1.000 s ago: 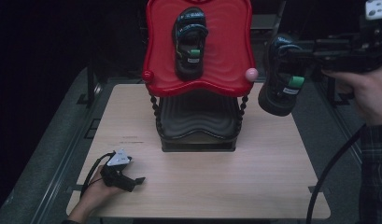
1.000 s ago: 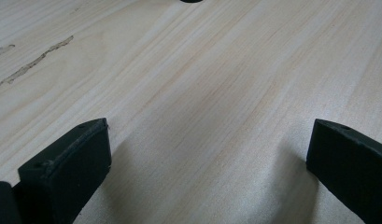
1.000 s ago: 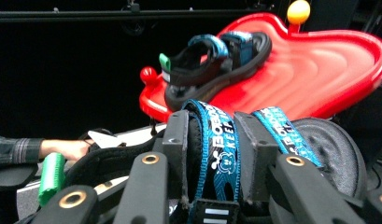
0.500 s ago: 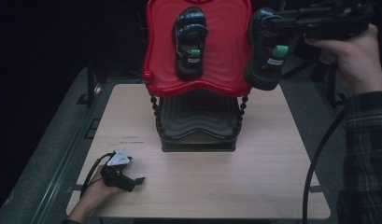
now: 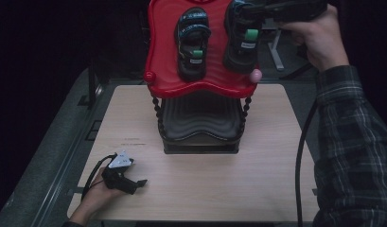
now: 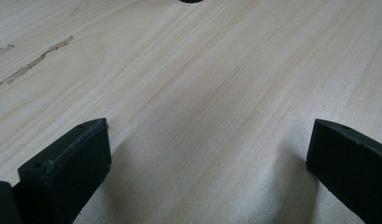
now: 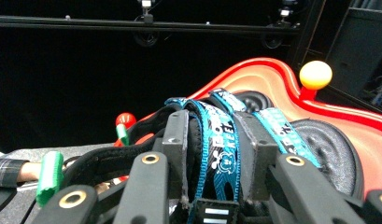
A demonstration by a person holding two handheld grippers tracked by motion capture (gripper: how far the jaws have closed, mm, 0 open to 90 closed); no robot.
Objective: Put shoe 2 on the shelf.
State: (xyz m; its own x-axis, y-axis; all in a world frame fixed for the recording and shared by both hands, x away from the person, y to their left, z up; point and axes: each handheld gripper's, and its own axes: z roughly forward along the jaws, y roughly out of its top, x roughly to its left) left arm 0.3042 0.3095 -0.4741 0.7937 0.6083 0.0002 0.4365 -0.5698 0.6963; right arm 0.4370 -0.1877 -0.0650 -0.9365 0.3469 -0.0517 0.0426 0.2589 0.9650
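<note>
While left gripper [image 5: 122, 176] rests, right gripper [image 5: 257, 12] carried sandal [image 5: 241, 40] over red tray [image 5: 158, 56].

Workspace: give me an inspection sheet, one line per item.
Surface: pale wooden table, a scratch mark near its left side.
Job's things: one black sandal lies on the red tray; second sandal is held above the tray's right part.
Clutter: nothing seen.
Grippers: right gripper shut on the second sandal's blue strap; left gripper rests open on the table, nothing between its jaws.
Cables: black cable hangs from the right gripper past the table's right edge.
Surroundings: dark room; black ribbed shelf under the tray.
</note>
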